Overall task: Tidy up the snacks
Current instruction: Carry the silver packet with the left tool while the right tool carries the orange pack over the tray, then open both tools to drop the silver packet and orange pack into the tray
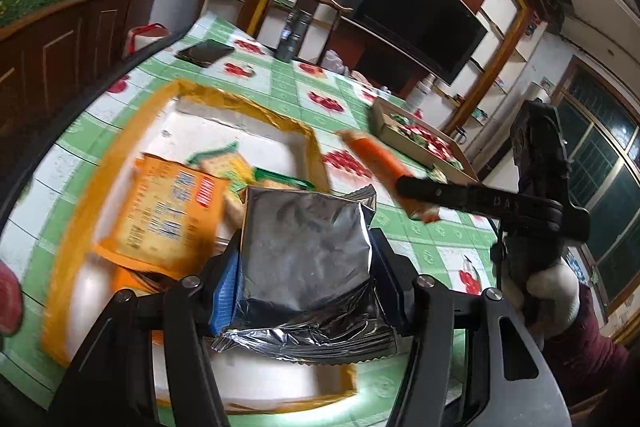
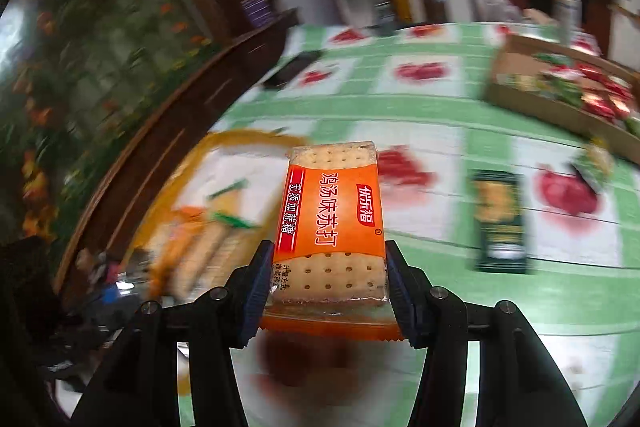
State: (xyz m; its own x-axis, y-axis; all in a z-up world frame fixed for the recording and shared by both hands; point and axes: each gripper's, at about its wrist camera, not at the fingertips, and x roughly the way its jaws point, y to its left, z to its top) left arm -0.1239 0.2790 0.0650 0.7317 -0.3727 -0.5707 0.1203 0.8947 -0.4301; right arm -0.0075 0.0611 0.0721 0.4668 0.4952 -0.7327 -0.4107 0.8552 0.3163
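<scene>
My left gripper (image 1: 306, 267) is shut on a silver foil snack packet (image 1: 308, 259) and holds it above a yellow-rimmed white tray (image 1: 248, 103). In the tray lie an orange snack pack (image 1: 168, 211) and green-trimmed cracker packs (image 1: 224, 163). My right gripper (image 2: 326, 291) is shut on an orange cracker pack (image 2: 332, 223) above the table. It also shows in the left wrist view (image 1: 376, 163), to the right of the tray, with that gripper's finger (image 1: 460, 195) across it. The tray shows at the left in the right wrist view (image 2: 192, 163).
A cardboard box (image 2: 520, 95) of red and green snacks stands at the far right of the green checked tablecloth (image 2: 432, 107). A dark green snack pack (image 2: 502, 223) lies on the table. A black phone (image 1: 204, 53) and a dark cup (image 1: 294, 35) sit near the far edge.
</scene>
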